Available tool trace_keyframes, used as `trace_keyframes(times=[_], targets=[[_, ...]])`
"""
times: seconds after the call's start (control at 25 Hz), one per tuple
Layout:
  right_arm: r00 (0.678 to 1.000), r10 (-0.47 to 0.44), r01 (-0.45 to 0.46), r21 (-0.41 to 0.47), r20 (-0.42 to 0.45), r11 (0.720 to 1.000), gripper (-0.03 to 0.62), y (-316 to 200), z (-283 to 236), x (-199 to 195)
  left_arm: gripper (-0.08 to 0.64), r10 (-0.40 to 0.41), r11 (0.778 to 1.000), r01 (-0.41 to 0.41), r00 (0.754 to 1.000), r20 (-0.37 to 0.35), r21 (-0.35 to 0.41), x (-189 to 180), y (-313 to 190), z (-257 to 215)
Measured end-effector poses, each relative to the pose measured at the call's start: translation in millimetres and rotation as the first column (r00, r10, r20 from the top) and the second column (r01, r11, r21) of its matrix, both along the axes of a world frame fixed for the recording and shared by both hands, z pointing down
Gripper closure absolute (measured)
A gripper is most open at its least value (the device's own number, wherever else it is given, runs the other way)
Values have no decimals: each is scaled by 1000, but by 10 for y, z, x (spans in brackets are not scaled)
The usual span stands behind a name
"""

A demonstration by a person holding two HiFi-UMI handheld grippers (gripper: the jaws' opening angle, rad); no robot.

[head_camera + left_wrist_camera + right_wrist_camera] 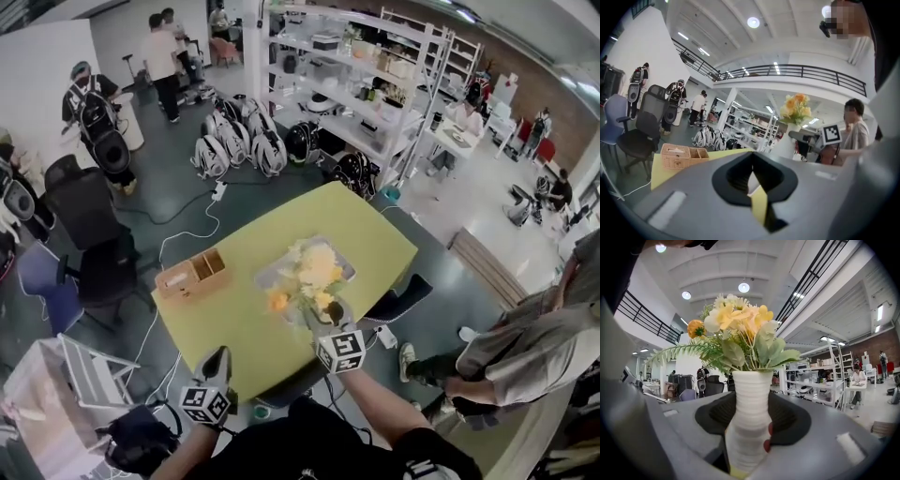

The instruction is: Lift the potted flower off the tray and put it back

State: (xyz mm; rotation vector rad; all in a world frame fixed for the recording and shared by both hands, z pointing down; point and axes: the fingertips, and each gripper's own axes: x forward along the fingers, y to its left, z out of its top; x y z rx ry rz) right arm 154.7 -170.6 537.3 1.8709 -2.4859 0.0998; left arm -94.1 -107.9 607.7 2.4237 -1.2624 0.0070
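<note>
The potted flower point(314, 274) is a white ribbed vase point(749, 416) with yellow, orange and white blooms and green leaves. My right gripper point(750, 420) is shut on the vase's body and holds it upright. In the head view that gripper point(325, 317) carries the flowers over the clear tray point(272, 274) on the yellow-green table point(244, 328); whether the vase's base touches the tray is hidden. My left gripper point(217, 364) hangs near the table's front edge, to the left of the flower. Its jaws point(752, 161) are shut with nothing in them. From there the flower point(796, 108) shows to the right.
A wicker box point(192, 275) with compartments sits on the table's left side. Office chairs point(89, 234) stand to the left, shelving point(361, 80) and backpacks point(239, 141) at the back. A seated person point(525, 352) is close on the right, and other people stand far off.
</note>
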Motion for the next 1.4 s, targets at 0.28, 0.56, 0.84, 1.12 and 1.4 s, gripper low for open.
trace_keyframes(times=[0.28,0.56,0.84,1.12,1.4], targets=[[1000,-24,24,10,-19,1000,376,-614,160,429,554,-45,998,45,999,10,-32,337,-302,149],[997,-73,74,33,-35,997,376,-1268,346,769,554,-120,990,123,992,37,-72,515,-508,254],[994,-104,104,18,-16,994,376,-1885,844,1041,554,-186,975,194,979,89,-106,505,-691,455],[995,-92,93,-21,36,995,376,-2284,1463,1226,554,-236,961,251,963,132,-116,436,-859,567],[997,-70,72,-70,32,995,377,-2512,2138,1267,554,-259,949,282,953,160,-140,382,-835,712]])
